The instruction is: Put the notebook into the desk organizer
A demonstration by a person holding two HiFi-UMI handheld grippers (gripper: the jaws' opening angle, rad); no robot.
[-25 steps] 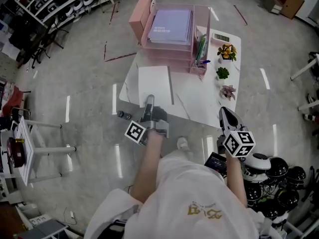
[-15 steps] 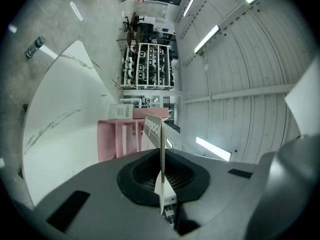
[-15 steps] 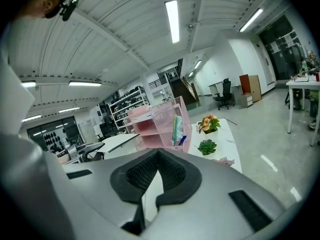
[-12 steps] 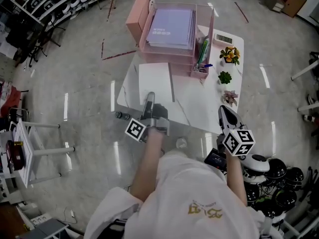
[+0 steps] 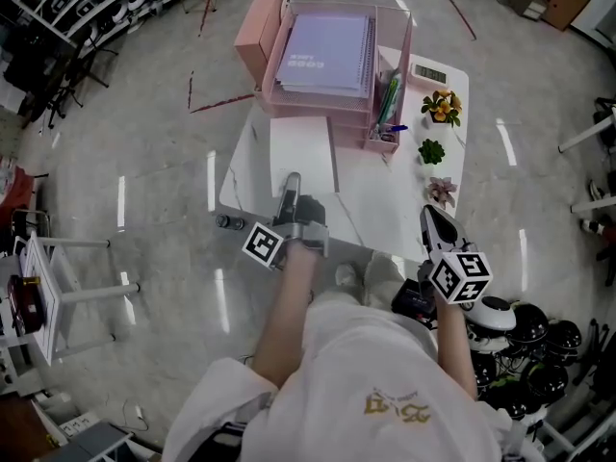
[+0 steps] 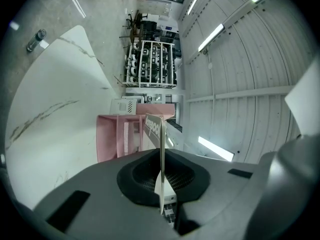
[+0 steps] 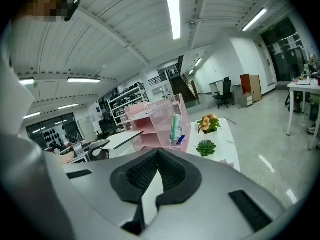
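While our left tongs clamp the near edge of the white notebook, held over the bench just short of the pink desk organizer, we should keep it level and aim for a free tray. Our right tongs are closed, empty.

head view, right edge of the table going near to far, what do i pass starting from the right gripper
right gripper → pale pink plant → small green plant → yellow-orange flowers → small white device with a display
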